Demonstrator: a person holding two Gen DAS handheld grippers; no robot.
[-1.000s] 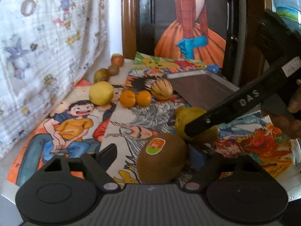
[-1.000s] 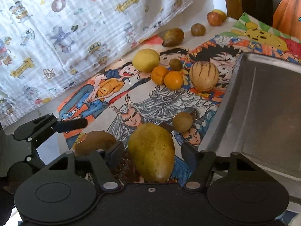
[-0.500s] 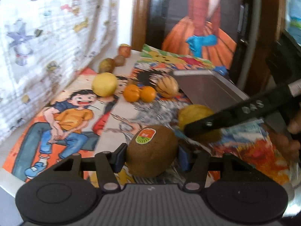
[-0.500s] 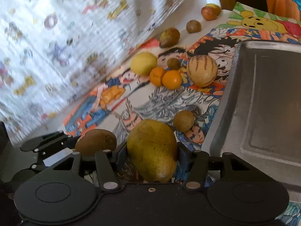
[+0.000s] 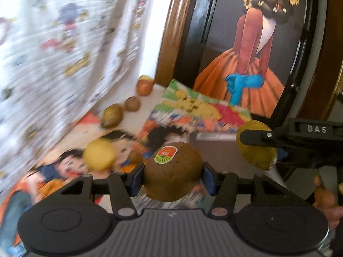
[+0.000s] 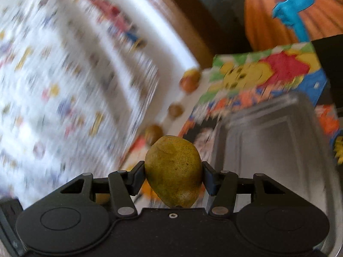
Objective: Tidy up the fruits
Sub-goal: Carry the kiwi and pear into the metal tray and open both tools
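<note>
Brown fuzzy kiwi (image 5: 172, 175), with a red, white and green sticker. Yellow-green speckled mango (image 6: 173, 170). Grey metal tray (image 6: 276, 141). Black plastic left gripper (image 5: 172, 178) and black right gripper (image 6: 173, 178), each with blue pads (image 5: 208, 181). White hanging cloth (image 5: 53, 60), dotted with small multicoloured cartoon prints. Bright cartoon posters (image 5: 193, 111) in red, yellow, green, orange and blue. Round yellow fruit (image 5: 99, 154). Painted figure (image 5: 246, 64) in a rust-red top, orange skirt and blue gloves.
</note>
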